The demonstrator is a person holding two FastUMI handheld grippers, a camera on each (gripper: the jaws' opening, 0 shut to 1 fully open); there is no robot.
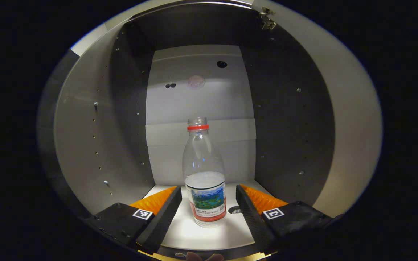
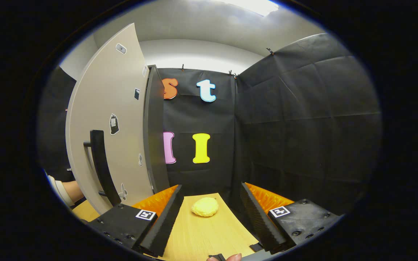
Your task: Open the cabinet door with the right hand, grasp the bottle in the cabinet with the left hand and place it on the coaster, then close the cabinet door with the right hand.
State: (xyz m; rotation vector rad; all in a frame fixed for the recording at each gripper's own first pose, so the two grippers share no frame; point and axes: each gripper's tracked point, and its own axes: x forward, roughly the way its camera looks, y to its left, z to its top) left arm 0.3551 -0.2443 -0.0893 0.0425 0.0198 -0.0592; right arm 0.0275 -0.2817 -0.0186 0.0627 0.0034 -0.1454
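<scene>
A clear plastic bottle (image 1: 204, 174) with a red neck ring and a coloured label stands upright on the cabinet floor (image 1: 201, 233), partly filled with water. My left gripper (image 1: 208, 208) is open inside the cabinet, its fingers on either side of the bottle's lower body with gaps on both sides. In the right gripper view the grey cabinet door (image 2: 111, 119) stands swung open at the left, its black bar handle (image 2: 102, 168) facing me. My right gripper (image 2: 210, 217) is open over the wooden table (image 2: 209, 235), holding nothing, to the right of the door.
The cabinet's grey side walls (image 1: 96, 145) and back panel (image 1: 198, 105) close in around the bottle. A door hinge (image 1: 267, 20) sits at the upper right. A yellow lump (image 2: 204, 206) lies on the table ahead of the right gripper. A person's hand and sleeve (image 2: 64, 190) show behind the door.
</scene>
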